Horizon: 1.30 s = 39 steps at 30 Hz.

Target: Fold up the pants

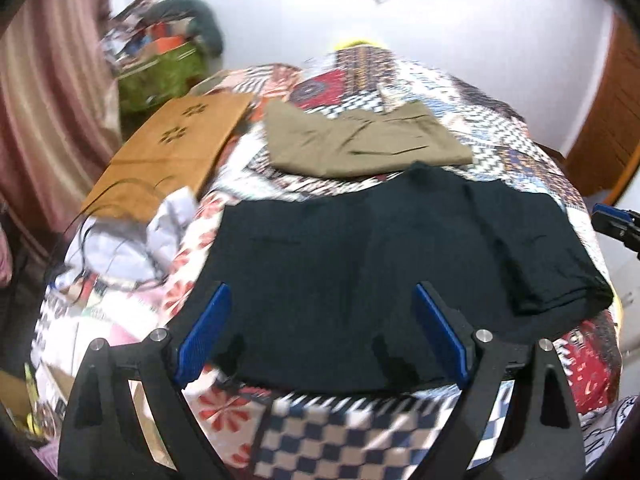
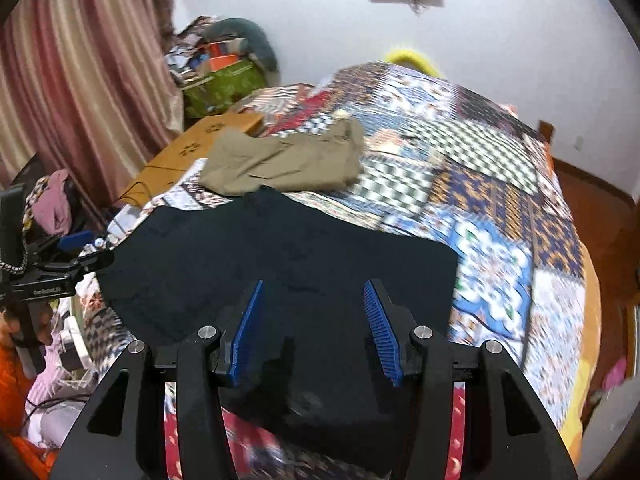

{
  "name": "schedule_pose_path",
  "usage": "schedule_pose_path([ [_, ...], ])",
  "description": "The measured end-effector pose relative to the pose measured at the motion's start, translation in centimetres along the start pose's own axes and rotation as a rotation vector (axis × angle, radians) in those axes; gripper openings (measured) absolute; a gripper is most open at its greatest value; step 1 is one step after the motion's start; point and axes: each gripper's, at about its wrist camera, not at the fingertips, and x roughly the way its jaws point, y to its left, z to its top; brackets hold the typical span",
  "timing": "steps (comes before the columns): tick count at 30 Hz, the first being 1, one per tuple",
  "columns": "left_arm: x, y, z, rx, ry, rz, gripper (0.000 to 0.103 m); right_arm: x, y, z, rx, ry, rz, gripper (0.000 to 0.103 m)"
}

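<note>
Dark pants (image 1: 360, 264) lie folded flat on a patchwork quilt (image 1: 500, 128), with a narrower folded part toward the right in the left wrist view. My left gripper (image 1: 320, 288) hovers over their near edge, jaws wide apart, nothing between the blue pads (image 1: 204, 332). In the right wrist view the same dark pants (image 2: 240, 248) lie under my right gripper (image 2: 314, 283), whose jaws stand partly apart with no cloth pinched between them. The other gripper shows at the frame edge in each view: right gripper (image 1: 616, 224), left gripper (image 2: 86, 250).
Folded khaki pants (image 1: 360, 142) (image 2: 288, 160) lie just beyond the dark pair. A cardboard box (image 1: 172, 148) rests at the bed's left edge, with white cloth and cables (image 1: 132, 240) in front of it. A green bag (image 1: 160, 72) and a curtain (image 1: 48, 100) stand farther left.
</note>
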Motion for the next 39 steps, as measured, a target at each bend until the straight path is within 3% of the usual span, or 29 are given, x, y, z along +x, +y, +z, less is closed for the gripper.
schedule_pose_path([
  [5, 1.0, 2.7, -2.1, -0.084, 0.063, 0.005, 0.092, 1.5, 2.4, 0.3, -0.056, 0.013, 0.040, 0.048],
  [11, 2.5, 4.8, -3.8, -0.227, 0.133, -0.074, 0.092, 3.6, 3.9, -0.5, -0.095, 0.077, 0.059, 0.048],
  [17, 3.9, 6.0, -5.9, -0.401, 0.195, -0.202, 0.092, 5.2, 4.2, -1.8, -0.082, 0.142, 0.069, 0.048],
  [26, 5.3, 6.5, -5.5, -0.467, 0.177, -0.263, 0.092, 6.1, 4.1, -2.6, -0.066, 0.187, 0.098, 0.048],
  [35, 7.4, 6.5, -3.5, -0.486, 0.175, -0.264, 0.091, 6.2, 4.0, -2.7, -0.065, 0.188, 0.103, 0.048],
  [39, 8.2, 6.9, -2.8, -0.503, 0.166, -0.228, 0.072, 6.3, 4.0, -2.7, -0.061, 0.188, 0.106, 0.048],
])
